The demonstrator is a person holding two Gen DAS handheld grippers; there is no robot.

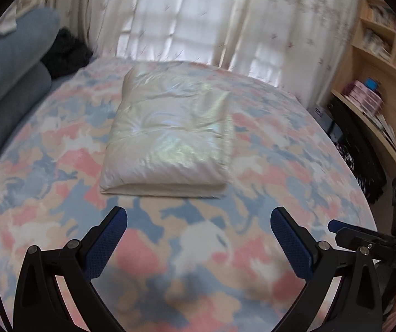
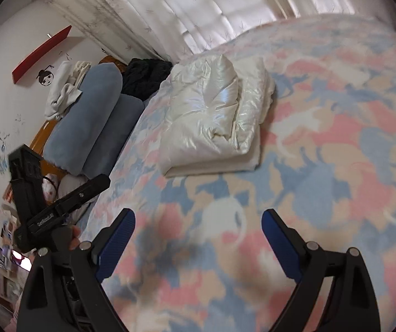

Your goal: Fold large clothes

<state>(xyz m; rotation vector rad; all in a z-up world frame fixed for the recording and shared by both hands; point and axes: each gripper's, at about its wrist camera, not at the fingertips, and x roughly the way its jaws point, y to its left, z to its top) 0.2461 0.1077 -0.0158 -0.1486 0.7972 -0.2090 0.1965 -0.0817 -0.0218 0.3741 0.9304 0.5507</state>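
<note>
A shiny cream padded garment [image 1: 170, 135] lies folded into a thick rectangle on the patterned bed [image 1: 59, 207], folded edge toward me. It also shows in the right wrist view [image 2: 214, 116], left of centre. My left gripper [image 1: 199, 217] is open and empty, hovering above the bedspread a little short of the garment's near edge. My right gripper [image 2: 198, 221] is open and empty, above the bed [image 2: 336, 152] and short of the garment. The right gripper also shows in the left wrist view [image 1: 364, 238] at the right edge. The left gripper shows in the right wrist view [image 2: 67, 202] at the left.
Blue-grey pillows [image 2: 87, 127] and a dark bundle [image 2: 145, 74] lie at the head of the bed. White curtains [image 1: 198, 19] hang behind the bed. A wooden bookshelf [image 1: 377, 69] stands at the right, with dark items [image 1: 361, 149] beside the bed's edge.
</note>
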